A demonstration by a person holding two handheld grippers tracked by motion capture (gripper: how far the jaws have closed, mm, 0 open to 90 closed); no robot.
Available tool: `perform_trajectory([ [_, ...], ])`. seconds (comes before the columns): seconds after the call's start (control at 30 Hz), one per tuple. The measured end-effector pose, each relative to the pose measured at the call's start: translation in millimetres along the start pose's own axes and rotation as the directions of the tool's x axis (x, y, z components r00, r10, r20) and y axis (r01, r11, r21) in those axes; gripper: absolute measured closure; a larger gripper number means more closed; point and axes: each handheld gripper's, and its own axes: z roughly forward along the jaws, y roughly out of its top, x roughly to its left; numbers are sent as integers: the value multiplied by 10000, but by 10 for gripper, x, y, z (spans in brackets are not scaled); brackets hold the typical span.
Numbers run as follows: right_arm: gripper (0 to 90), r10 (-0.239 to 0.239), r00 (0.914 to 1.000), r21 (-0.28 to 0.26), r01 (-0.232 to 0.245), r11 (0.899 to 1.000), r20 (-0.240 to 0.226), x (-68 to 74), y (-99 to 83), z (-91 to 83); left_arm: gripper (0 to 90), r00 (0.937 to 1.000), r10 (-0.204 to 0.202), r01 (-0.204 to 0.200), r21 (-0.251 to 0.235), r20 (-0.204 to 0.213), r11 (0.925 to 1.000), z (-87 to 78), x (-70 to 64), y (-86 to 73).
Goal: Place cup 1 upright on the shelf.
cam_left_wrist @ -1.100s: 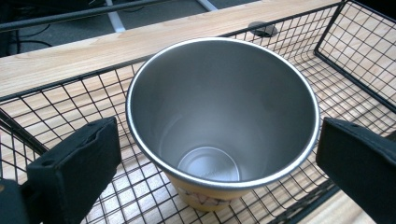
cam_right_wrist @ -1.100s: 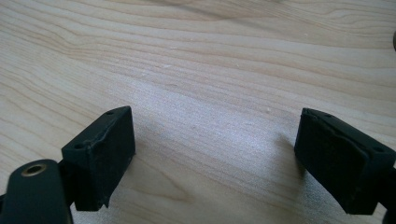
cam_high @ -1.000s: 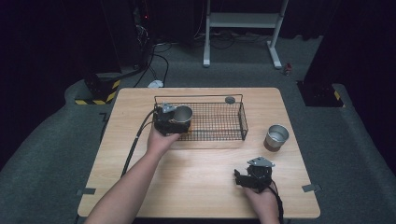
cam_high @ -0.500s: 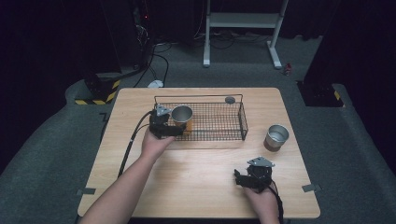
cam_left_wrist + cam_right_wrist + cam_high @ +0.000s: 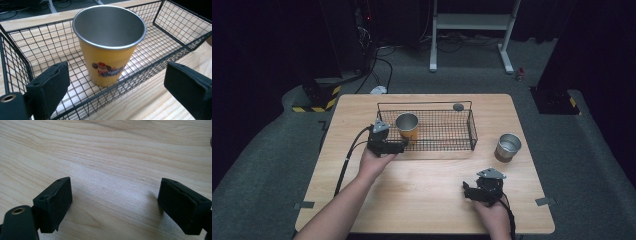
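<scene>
- Right gripper (image 5: 468, 192) sits at the near right of the table (image 5: 422, 200), in the same spot as a second ago; jaws spread wide with bare wood between them, holding nothing.
- Right gripper view: its jaws (image 5: 113, 205) hang low over the wood grain, empty.
- Left gripper (image 5: 401, 146) is at the basket's (image 5: 472, 131) near left corner. Compared with a second ago it has drawn back toward the person and off the cup (image 5: 407, 126); then it was right at the cup, now its jaws lie along the basket's front rail.
- Left gripper view: jaws (image 5: 117, 85) wide apart, empty, one to each side of the cup but clear of it, with the basket's front wire crossing between them and the cup.
- Cup stands upright inside the basket at its left end, on the wire floor. At the half-second mark it looked the same place; no shift seen since.
- Cup appearance (image 5: 109, 42): yellow-orange outside, bare metal inside and at the rolled rim, tapering toward the base, a small cartoon print on the side facing the left gripper. Empty.
- Second cup (image 5: 508, 146), plain metal, stands upright on the table right of the basket, apart from it, unchanged.
- Small dark round object (image 5: 458, 106) lies at the basket's far rim; cannot tell what it is.
</scene>
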Motion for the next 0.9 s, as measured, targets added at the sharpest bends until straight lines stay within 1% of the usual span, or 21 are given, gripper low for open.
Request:
perform_trajectory([
  [0.1, 123, 0, 10000, 0, 0, 10000, 1, 0, 0, 0, 82, 10000, 37, -37, -7, 43, 10000, -48, -3, -50],
  [0.13, 123, -2, 10000, -1, 2, 10000, 1, 0, 0, 0, 84, 9999, 105, -105, 22, 56, 9999, -64, -1, -65],
  [0.47, 123, 0, 10000, 0, 0, 10000, 4, 0, 0, 0, 101, 9995, 302, -301, -106, 112, 9995, -233, -4, -243],
  [0.6, 125, 54, 10000, -2, -54, 10000, 44, 7, -2, -2, 103, 9991, 365, -364, -51, 198, 9993, -302, 5, -335],
  [0.8, 126, 55, 10000, -4, -54, 10000, 51, 7, -2, -2, 112, 9986, 333, -335, 42, 404, 9994, -389, 30, -480],
  [0.9, 126, 39, 10000, -18, -39, 10000, 62, 7, -2, -1, 124, 9980, 225, -231, 105, 586, 9997, -437, 45, -560],
])
